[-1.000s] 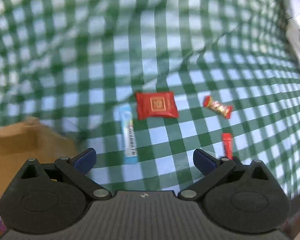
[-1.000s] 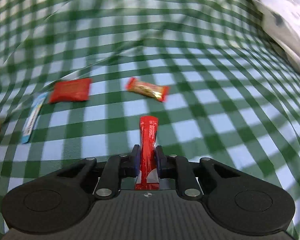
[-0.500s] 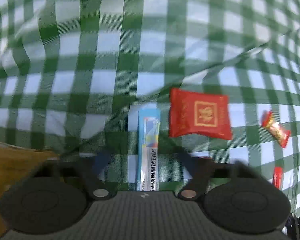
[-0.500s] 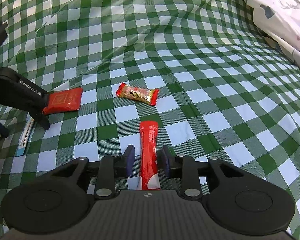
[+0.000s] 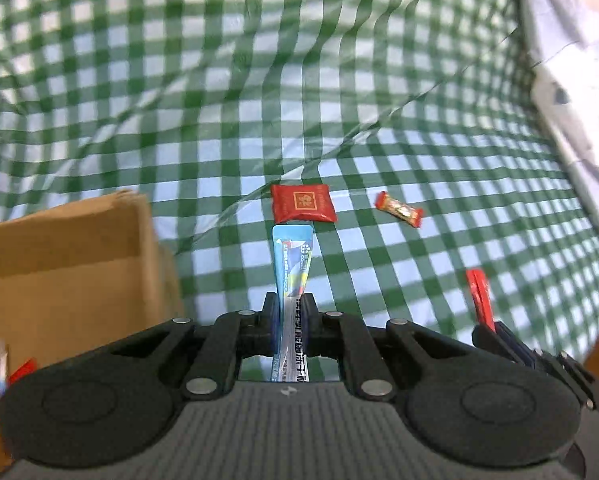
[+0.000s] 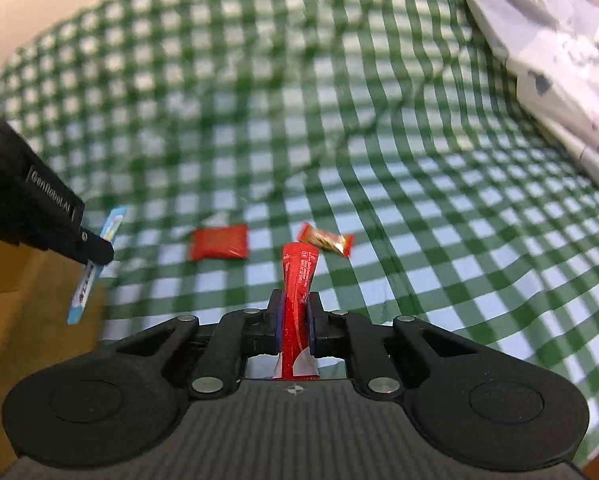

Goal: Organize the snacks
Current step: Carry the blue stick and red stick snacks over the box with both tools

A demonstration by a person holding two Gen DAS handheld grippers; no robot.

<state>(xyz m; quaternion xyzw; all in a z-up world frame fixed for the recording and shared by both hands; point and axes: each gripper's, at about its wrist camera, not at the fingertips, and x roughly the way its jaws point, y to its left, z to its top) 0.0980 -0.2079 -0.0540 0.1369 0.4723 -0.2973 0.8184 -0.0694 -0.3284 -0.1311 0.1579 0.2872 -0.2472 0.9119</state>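
Left wrist view: the left gripper is closing, its fingers pinching a blue snack stick lifted above the green checked cloth. Beyond it lie a red square packet and a small wrapped candy. A cardboard box sits at left.

Right wrist view: the right gripper has its fingers pressed tight on a red snack stick, raised off the cloth

Four snack packets: one blue stick sachet between the left jaws, one red stick sachet between the right jaws, one square red packet and one wrapped candy beyond them. One cardboard box left of the jaws.
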